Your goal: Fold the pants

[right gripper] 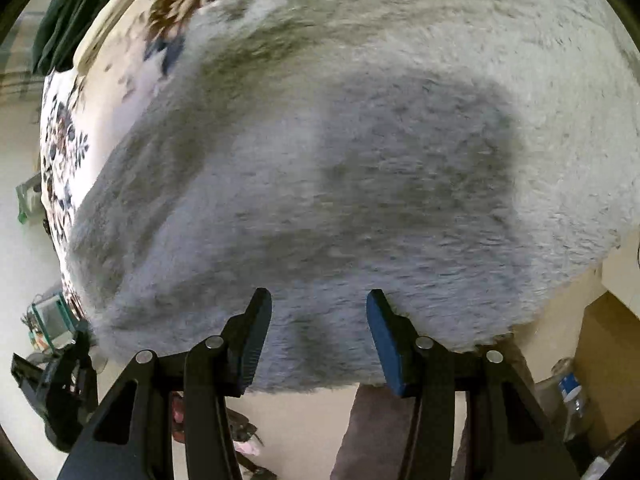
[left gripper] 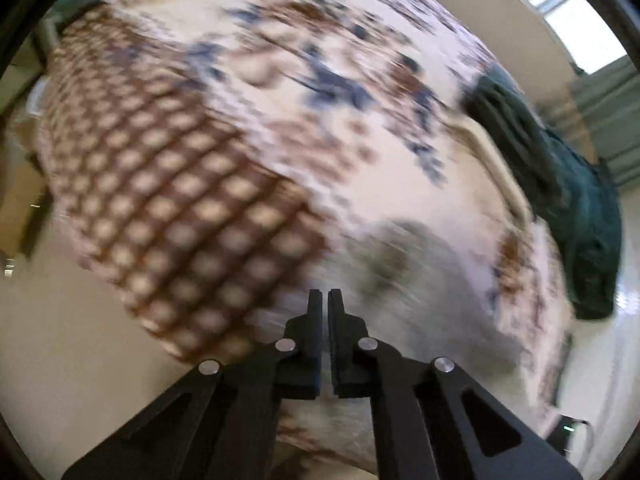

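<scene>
A: Left wrist view, item 1?
B: Left gripper [left gripper: 325, 300], fingers pressed together, nothing visible between them. It points down at a bed under a patterned blanket [left gripper: 248, 120]: brown lattice of pale squares toward 9 o'clock, blue and brown floral on cream toward 12. The picture is smeared.

A: Item 2?
B: A dark green garment [left gripper: 560, 184], crumpled, along the bed's edge at 3 o'clock. A grey fuzzy patch lies just above the fingertips.

A: Right wrist view?
B: Right gripper [right gripper: 319, 308], jaws about half apart, holding nothing. The tips hover over grey fleece pants [right gripper: 320, 160], thick, shaggy pile, lying broad across the bed and filling the view from 9 to 3 o'clock. Their near edge runs just below the tips.

A: Step in hand?
B: My judgement: an approach, no fold begun. Next calls for each gripper to pinch that near edge; the deep pile needs a full bite or it may slip.
</scene>
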